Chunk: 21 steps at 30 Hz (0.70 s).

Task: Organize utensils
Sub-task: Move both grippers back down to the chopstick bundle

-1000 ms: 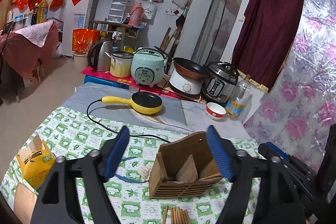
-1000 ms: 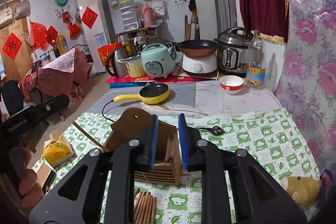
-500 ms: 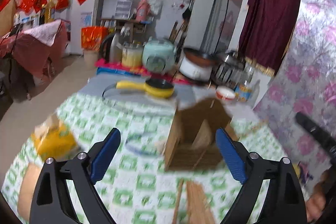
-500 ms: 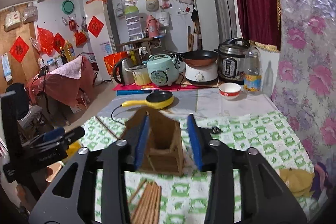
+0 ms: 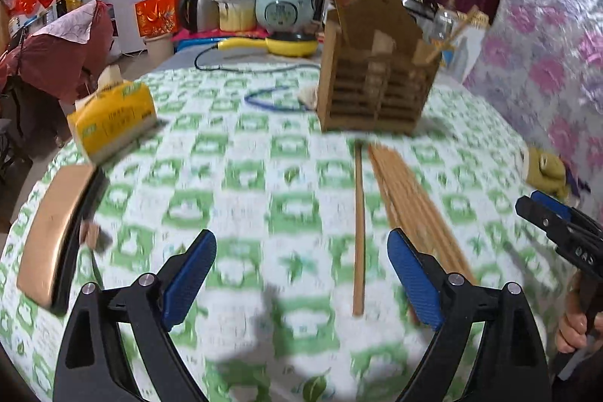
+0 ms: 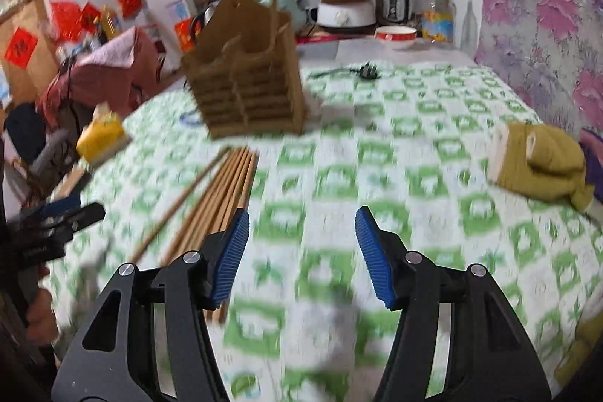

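Green-and-white checked cloth [image 5: 233,183] covers the table, with a wooden utensil holder [image 5: 373,97] standing at upper centre of the left view and loose chopsticks [image 5: 410,206] lying below it. Left gripper [image 5: 301,274] tilts downward over the cloth, jaws spread wide and empty, one chopstick lying between them; right gripper [image 6: 301,251], likewise tilted down, has just been opening, nothing between its blue pads. Writing on the yellow tissue pack [image 5: 113,115] is too blurred to read.
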Available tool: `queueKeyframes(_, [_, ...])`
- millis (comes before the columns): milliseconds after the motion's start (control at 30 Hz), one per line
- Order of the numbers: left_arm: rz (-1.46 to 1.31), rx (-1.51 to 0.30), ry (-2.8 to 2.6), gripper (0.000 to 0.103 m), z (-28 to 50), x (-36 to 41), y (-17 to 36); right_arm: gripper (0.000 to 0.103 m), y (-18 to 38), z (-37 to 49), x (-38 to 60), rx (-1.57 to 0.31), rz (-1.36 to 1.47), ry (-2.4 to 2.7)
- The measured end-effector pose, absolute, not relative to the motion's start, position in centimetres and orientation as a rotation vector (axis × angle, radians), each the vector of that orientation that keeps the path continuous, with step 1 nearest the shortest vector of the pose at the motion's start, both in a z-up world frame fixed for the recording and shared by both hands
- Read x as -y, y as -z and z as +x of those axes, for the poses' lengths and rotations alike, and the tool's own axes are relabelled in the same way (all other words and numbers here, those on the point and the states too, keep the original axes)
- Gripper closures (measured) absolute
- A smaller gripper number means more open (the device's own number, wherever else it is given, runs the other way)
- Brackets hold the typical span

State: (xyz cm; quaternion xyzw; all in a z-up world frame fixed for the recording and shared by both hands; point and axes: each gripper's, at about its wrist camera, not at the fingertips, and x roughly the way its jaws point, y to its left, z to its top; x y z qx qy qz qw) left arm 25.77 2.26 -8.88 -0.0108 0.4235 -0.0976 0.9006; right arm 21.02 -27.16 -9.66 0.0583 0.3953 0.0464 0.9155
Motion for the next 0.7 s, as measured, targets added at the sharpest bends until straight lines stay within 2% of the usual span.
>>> queueKeyframes(233, [-0.018,-0.922,0.204,0.012,24.9,-2.6,10.7,0.043,11.5,18.4,25.3,-0.873,0.031,-0.174])
queueKeyframes(467, [-0.087,-0.925,0.229,0.012,25.1,-3.5,10.8,0.043,12.5,17.6,21.5,-0.901,-0.204,-0.181])
queueKeyframes(700, [-0.106,-0.939,0.265,0.012,25.3,-3.2,11.0,0.043,12.7,17.7,21.4,-0.926,-0.206,-0.225])
